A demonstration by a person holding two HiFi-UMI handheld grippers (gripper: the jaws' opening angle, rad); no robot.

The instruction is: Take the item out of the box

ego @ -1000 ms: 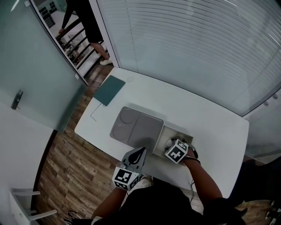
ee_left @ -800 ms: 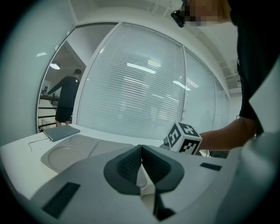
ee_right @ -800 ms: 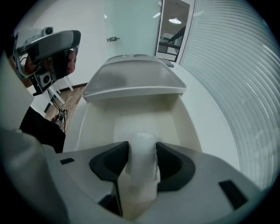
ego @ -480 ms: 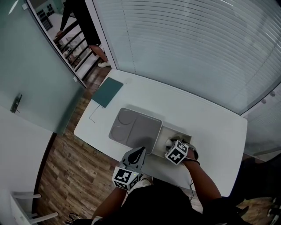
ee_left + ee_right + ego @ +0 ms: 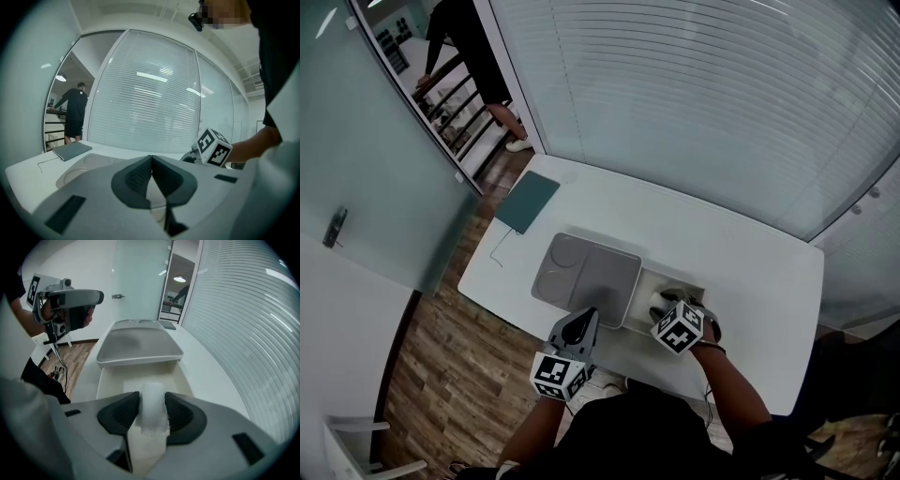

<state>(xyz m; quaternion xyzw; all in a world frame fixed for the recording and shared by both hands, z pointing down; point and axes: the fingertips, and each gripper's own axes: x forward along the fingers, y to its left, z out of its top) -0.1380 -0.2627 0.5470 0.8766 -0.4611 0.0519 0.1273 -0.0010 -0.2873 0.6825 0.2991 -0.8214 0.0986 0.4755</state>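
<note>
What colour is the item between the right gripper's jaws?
White, slightly translucent item; the right gripper has just closed on it. Clearest in the right gripper view.

The left hand-held gripper (image 5: 151, 161) has its jaws closed together with nothing between them. Beyond it, on the white desk (image 5: 26, 171), a grey tray (image 5: 82, 165) lies at 9 o'clock and a dark notebook (image 5: 71, 150) at 10 o'clock. The right hand-held gripper (image 5: 213, 146) appears at 2 o'clock.
</note>
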